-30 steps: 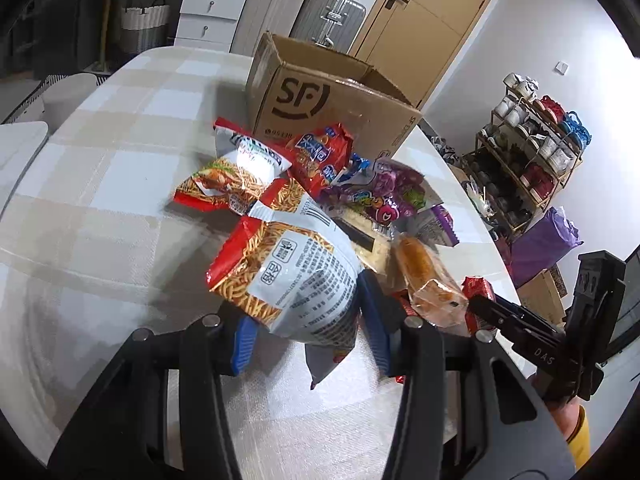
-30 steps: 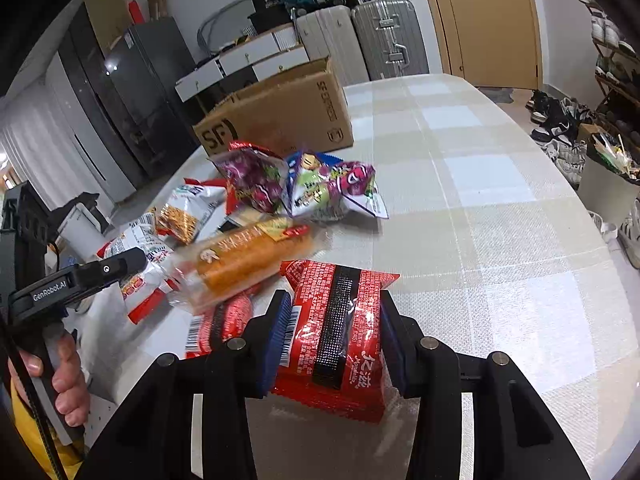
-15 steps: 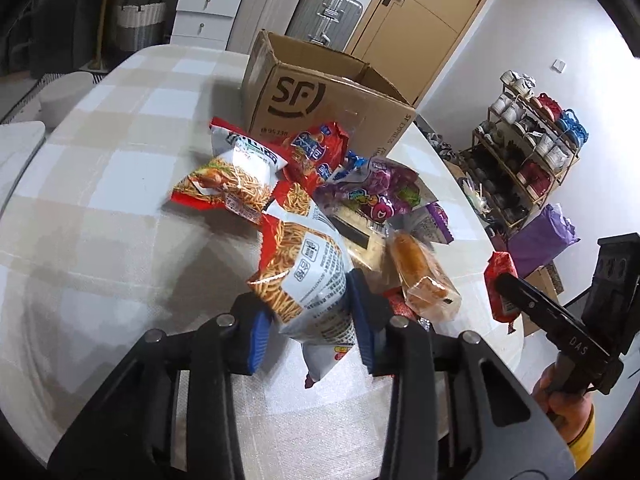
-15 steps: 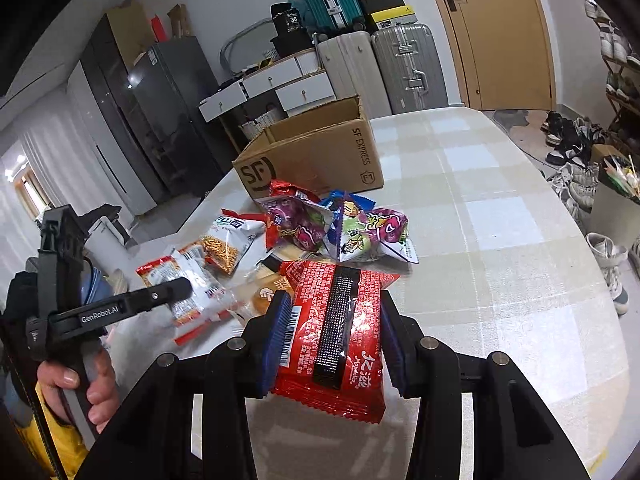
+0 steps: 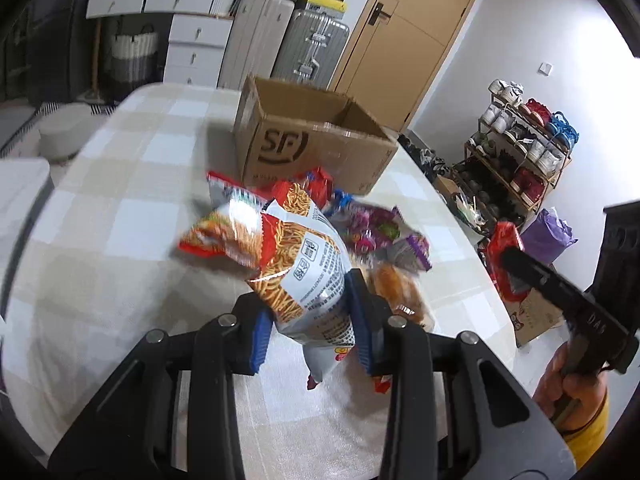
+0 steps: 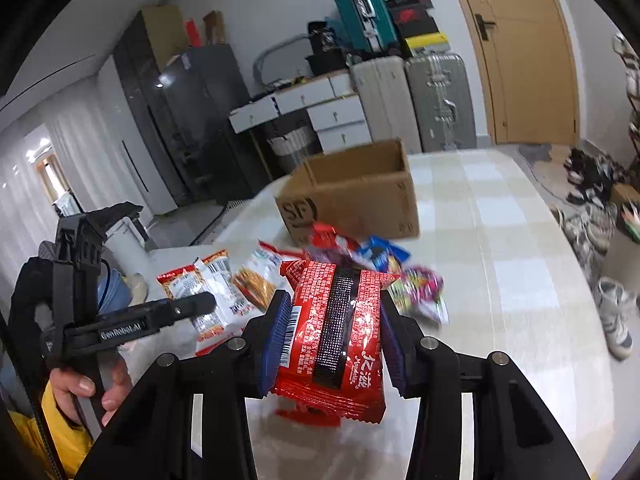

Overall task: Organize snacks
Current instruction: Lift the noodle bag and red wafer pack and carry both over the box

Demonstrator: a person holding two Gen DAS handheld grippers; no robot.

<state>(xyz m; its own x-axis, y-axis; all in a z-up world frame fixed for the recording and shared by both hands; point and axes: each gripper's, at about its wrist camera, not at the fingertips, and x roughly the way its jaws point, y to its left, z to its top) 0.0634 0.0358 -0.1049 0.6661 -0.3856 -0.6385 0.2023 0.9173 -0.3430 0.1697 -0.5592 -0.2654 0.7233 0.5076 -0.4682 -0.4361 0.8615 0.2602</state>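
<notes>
Fingers [image 5: 260,330] of the left gripper [image 5: 312,330] pinch a noodle snack bag [image 5: 302,276] between blue pads above the worktop [image 5: 120,216], while the right gripper [image 6: 332,340] clamps a red packet [image 6: 336,332] squarely between its own.

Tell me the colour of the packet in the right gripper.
Red with a black centre strip; clearest in the right wrist view.

The cardboard box [image 5: 312,148] carries a round "SF" logo on its side. The left gripper [image 6: 132,322], seen from the right wrist, has "GenRobot.AI" on its finger. The right gripper [image 5: 560,296] shows "DAS". The red snack packet [image 6: 336,332] reads "Moudaiz" beside Chinese characters.
</notes>
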